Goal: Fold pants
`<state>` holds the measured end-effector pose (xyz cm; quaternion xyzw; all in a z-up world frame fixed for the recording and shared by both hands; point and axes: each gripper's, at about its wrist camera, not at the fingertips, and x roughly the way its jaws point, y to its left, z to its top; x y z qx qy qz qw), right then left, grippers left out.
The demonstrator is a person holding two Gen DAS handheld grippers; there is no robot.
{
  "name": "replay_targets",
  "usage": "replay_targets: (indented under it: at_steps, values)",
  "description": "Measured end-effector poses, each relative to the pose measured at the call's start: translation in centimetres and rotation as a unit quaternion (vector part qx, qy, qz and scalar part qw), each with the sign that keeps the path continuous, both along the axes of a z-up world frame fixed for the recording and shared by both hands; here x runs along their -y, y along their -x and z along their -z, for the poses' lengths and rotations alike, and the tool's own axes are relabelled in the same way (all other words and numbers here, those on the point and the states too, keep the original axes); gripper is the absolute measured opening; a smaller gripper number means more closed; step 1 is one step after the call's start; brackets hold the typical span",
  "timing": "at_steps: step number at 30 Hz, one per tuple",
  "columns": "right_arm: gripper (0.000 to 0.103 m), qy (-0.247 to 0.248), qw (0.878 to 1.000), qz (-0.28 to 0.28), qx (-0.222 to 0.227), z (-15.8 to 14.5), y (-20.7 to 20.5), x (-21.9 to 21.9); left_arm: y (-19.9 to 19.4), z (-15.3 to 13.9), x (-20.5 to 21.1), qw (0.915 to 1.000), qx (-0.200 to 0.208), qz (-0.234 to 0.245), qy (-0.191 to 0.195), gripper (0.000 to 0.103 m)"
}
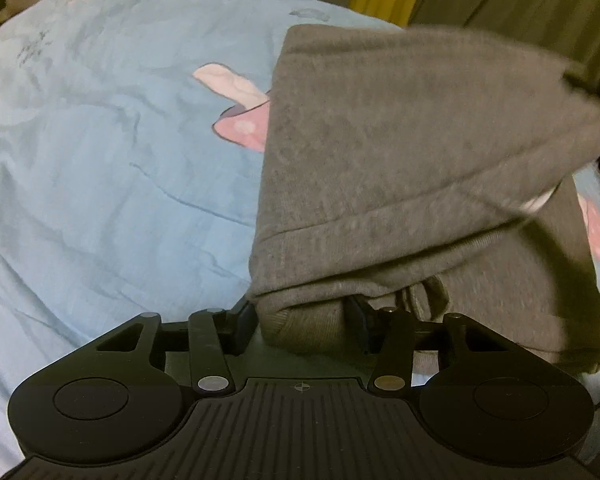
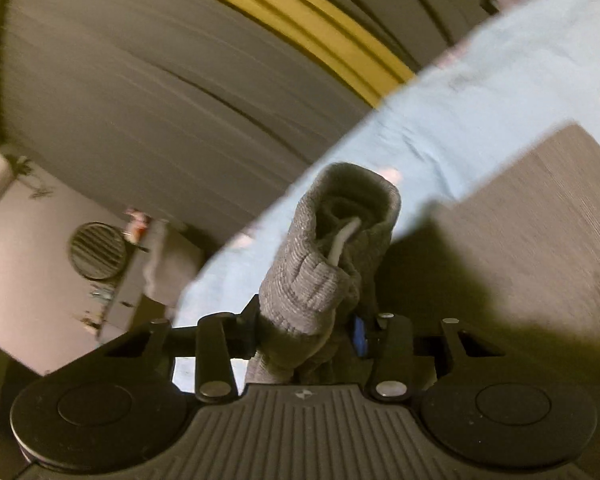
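Note:
Grey knit pants [image 1: 400, 152] lie partly folded on a light blue bedsheet [image 1: 100, 160]. In the left wrist view my left gripper [image 1: 302, 320] is shut on a bunched hem corner of the pants, and the cloth fans away from it up to the right. The right wrist view shows my right gripper [image 2: 306, 332] shut on a ribbed waistband bunch [image 2: 332, 248] with a white drawstring [image 2: 342, 240] poking out of it. The rest of the grey pants [image 2: 540, 220] spreads to the right over the blue sheet [image 2: 440, 128].
Pink cartoon prints [image 1: 236, 104] mark the sheet. Grey and yellow curtains [image 2: 180, 60] hang behind the bed. At the left of the right wrist view stand a round black fan [image 2: 98, 250] and a cluttered shelf [image 2: 112, 304] by a white wall.

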<state>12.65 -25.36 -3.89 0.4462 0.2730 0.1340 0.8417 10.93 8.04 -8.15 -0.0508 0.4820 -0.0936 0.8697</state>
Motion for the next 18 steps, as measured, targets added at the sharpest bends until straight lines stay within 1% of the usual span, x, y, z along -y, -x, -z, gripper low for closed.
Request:
replay_targets:
  at_steps: [3, 4, 6, 7, 9, 10, 11, 12, 15, 18]
  values:
    - [0.041, -0.004, 0.999, 0.000, 0.032, -2.1, 1.1, 0.2, 0.2, -0.1, 0.2, 0.9999, 0.004, 0.010, -0.003, 0.052]
    - [0.041, -0.004, 0.999, 0.004, 0.040, -2.8, 1.5, 0.4, 0.3, -0.2, 0.4, 0.9999, 0.004, 0.016, -0.003, 0.056]
    - [0.041, -0.006, 0.999, 0.014, 0.050, -3.8, 2.1, 1.1, 0.4, -0.3, 0.8, 0.9995, 0.005, 0.032, -0.005, 0.060]
    - [0.041, -0.011, 0.998, 0.022, 0.051, -4.1, 2.3, 1.6, 0.5, -0.3, 1.0, 0.9991, 0.007, 0.040, -0.007, 0.059]
    - [0.041, -0.016, 0.998, 0.033, 0.055, -4.5, 2.9, 2.5, 0.5, -0.4, 1.6, 0.9988, 0.013, 0.045, -0.015, 0.053]
    - [0.041, -0.013, 0.998, 0.036, 0.056, -4.6, 3.2, 2.7, 0.5, -0.3, 1.7, 0.9988, 0.013, 0.044, -0.018, 0.044]
    - [0.041, -0.009, 0.997, 0.040, 0.058, -4.7, 3.5, 3.0, 0.6, -0.4, 1.7, 0.9989, 0.015, 0.041, -0.016, 0.038]
    - [0.041, -0.008, 0.997, 0.044, 0.058, -4.8, 3.9, 3.2, 0.7, -0.4, 1.6, 0.9988, 0.017, 0.044, -0.007, 0.025]
    - [0.041, -0.005, 0.997, 0.052, 0.054, -4.9, 4.8, 4.0, 1.2, -0.8, 1.1, 0.9988, 0.031, 0.036, 0.012, 0.019]
    - [0.041, 0.003, 0.997, 0.065, 0.048, -4.3, 6.0, 5.1, 1.5, -1.3, 0.1, 0.9977, 0.045, 0.020, 0.048, 0.019]
